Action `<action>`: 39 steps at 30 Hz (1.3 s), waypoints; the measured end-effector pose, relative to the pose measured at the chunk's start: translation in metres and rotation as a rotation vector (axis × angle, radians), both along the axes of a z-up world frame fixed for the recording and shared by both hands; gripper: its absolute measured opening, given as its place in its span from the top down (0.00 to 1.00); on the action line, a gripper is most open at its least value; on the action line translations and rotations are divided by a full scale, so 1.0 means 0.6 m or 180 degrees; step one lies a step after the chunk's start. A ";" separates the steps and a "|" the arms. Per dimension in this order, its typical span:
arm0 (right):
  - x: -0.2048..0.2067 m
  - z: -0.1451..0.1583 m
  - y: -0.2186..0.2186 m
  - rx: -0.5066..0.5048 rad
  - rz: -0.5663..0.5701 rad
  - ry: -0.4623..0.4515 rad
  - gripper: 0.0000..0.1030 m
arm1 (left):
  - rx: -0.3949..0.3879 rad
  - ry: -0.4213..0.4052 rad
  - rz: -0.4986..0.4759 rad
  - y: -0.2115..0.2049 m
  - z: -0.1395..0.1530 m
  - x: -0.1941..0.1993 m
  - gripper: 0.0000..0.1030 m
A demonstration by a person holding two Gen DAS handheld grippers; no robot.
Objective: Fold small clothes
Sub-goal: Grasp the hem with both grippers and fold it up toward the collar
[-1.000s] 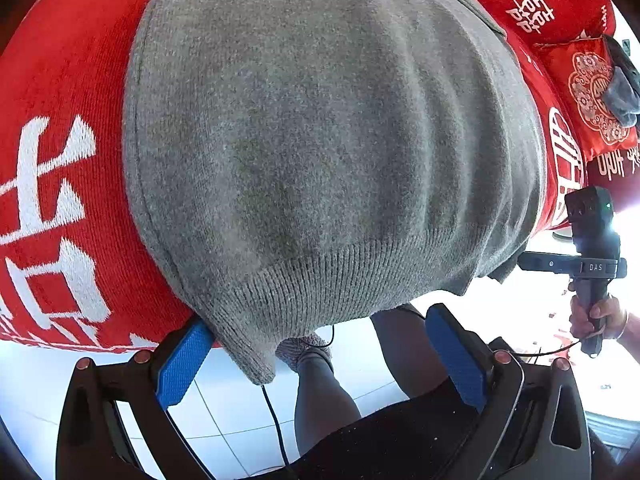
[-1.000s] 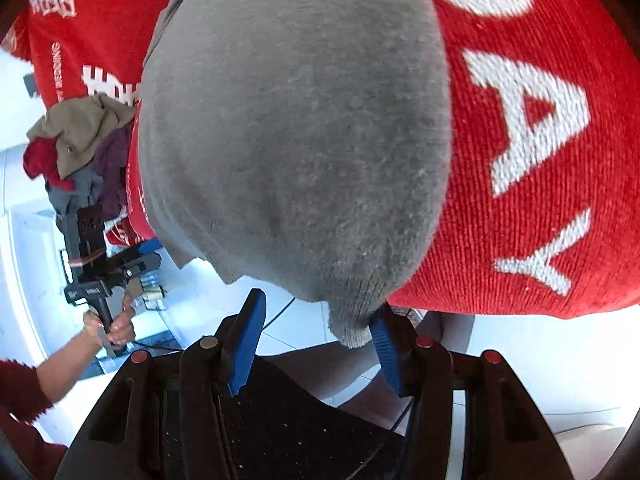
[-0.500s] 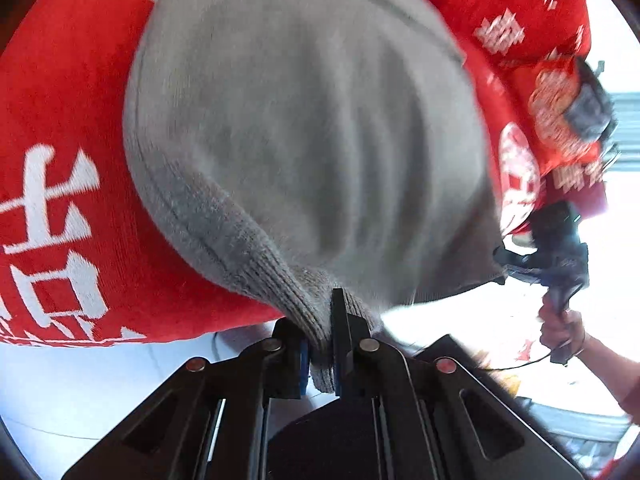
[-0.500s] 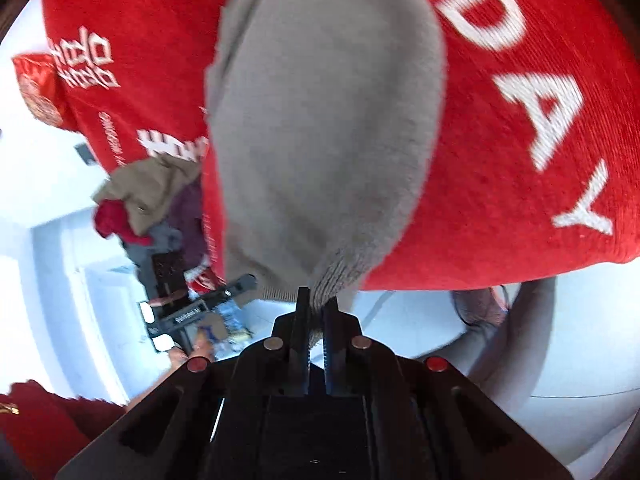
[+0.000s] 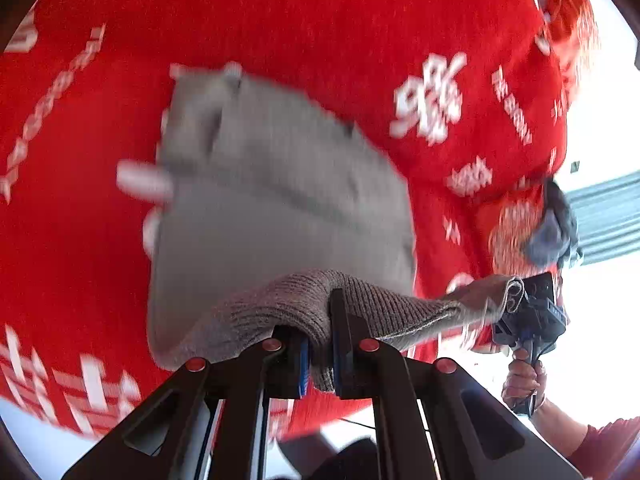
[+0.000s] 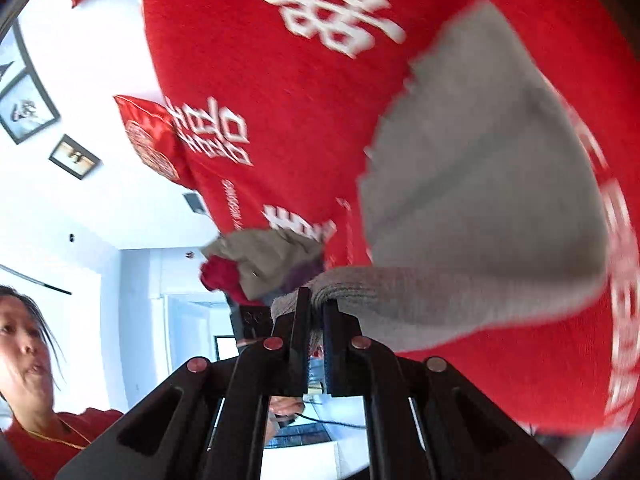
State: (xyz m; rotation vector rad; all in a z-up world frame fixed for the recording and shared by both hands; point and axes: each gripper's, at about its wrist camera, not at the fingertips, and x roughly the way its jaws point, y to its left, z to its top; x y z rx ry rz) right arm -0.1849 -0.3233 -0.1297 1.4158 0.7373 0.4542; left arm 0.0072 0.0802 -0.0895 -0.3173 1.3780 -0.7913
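A small grey knitted garment lies on a red blanket with white characters. My left gripper is shut on one corner of its ribbed hem and lifts it off the blanket. My right gripper is shut on the other hem corner; the garment stretches away from it over the red blanket. In the left wrist view the right gripper shows at the right, holding the far end of the hem. The picture is blurred by motion.
A pile of unfolded clothes lies at the blanket's far edge. A red cushion sits near the wall with framed pictures. The person stands at the lower left.
Both grippers, open around the hem corners a second ago, have shut on them. They have lifted the hem and carried it forward over the garment.
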 end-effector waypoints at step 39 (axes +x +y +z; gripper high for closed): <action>0.436 -0.132 -0.103 -0.1901 0.0668 0.1157 0.66 | 0.2051 -0.0684 -0.0015 -0.265 -0.202 0.327 0.41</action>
